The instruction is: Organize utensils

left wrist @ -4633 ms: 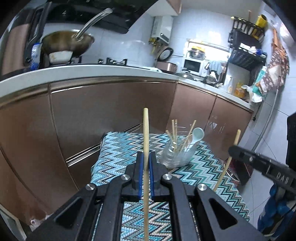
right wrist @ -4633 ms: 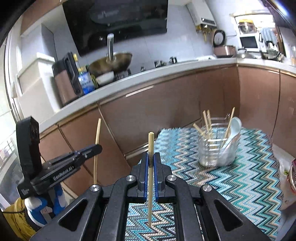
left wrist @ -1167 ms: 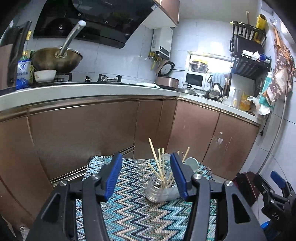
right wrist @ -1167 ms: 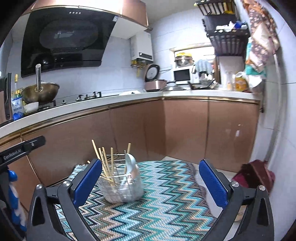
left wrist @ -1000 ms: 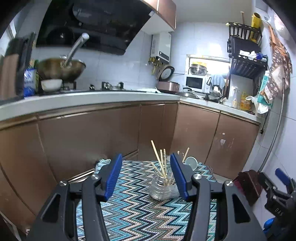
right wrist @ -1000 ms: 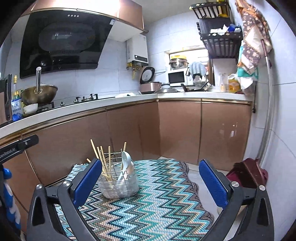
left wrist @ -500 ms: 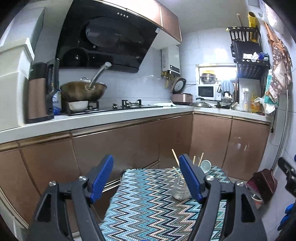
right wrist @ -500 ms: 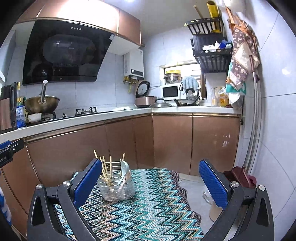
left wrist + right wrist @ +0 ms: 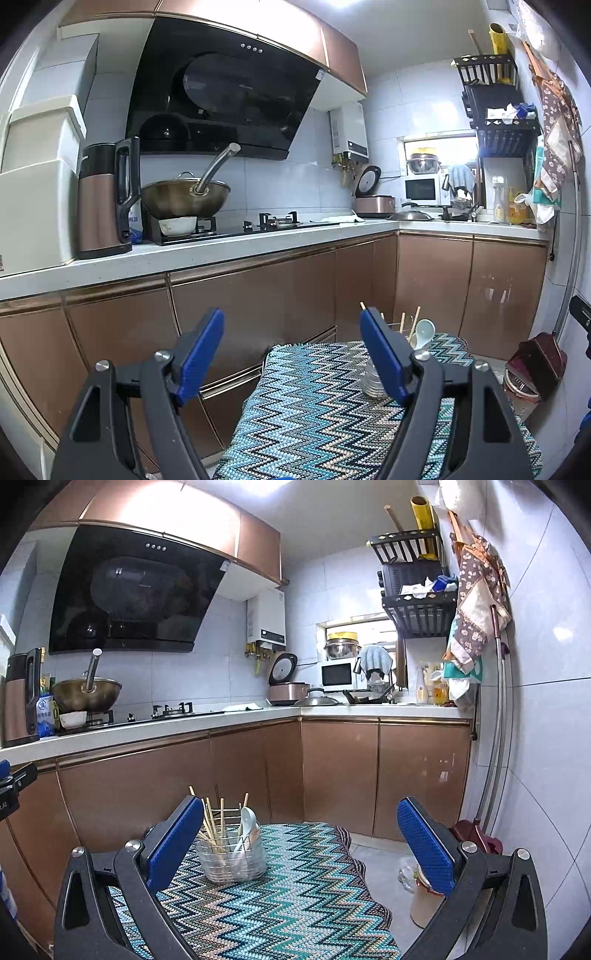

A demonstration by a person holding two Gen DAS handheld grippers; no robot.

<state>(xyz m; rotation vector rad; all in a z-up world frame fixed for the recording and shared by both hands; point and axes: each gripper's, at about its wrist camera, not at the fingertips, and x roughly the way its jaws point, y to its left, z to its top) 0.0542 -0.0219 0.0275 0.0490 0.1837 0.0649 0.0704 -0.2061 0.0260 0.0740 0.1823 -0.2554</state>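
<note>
A clear wire-and-glass utensil holder point(image 9: 233, 861) stands on a zigzag-patterned cloth point(image 9: 280, 897). It holds several wooden chopsticks point(image 9: 212, 819) and a white spoon point(image 9: 246, 825). In the left wrist view the holder point(image 9: 371, 380) is partly hidden behind the right finger, with the spoon point(image 9: 423, 330) showing above. My left gripper point(image 9: 291, 354) is open and empty, held back from the holder. My right gripper point(image 9: 301, 843) is wide open and empty, also back from the holder.
Brown kitchen cabinets point(image 9: 258, 771) and a white counter point(image 9: 147, 731) run behind the cloth. A wok point(image 9: 184, 197) sits on the stove. A dark red dustpan point(image 9: 476, 834) and a cup point(image 9: 424, 901) are on the floor at the right.
Both grippers, which earlier each held a chopstick, are now open and empty. They have drawn back and up from the holder, which now looks smaller.
</note>
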